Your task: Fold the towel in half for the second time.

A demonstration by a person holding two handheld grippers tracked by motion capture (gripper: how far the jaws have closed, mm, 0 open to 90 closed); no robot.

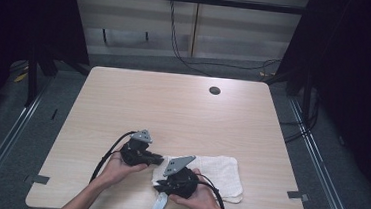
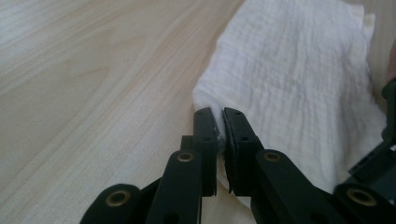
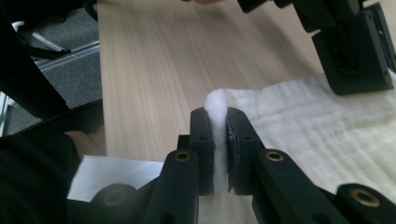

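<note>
Cloth: white, crinkled cotton cloth (image 1: 218, 175), lying flat at the near right part of the pale wood-grain worktop (image 1: 173, 108), just ahead of both hands.
Left gripper: black two-jaw left gripper (image 1: 155, 158), held low at the cloth's left edge; jaws nearly together, pinching a thin edge of the cloth.
Right gripper: black two-jaw right gripper (image 1: 161, 183), at the cloth's near left corner; jaws clamped on a raised fold of the cloth.
High view: both forearms entering from the bottom, grey three-cornered plates on top of the grippers, a dark round hole (image 1: 214, 91) far back in the worktop; jaw tips too small to judge.
Left gripper view: cloth (image 2: 299, 84) spreading away to the right, its edge caught between the jaw tips (image 2: 219, 123).
Right gripper view: puffed white fold (image 3: 218, 116) standing up between the pads (image 3: 219, 126); the other gripper's black body (image 3: 355, 46) just above the cloth; a white sheet (image 3: 112, 175) at lower left.
</note>
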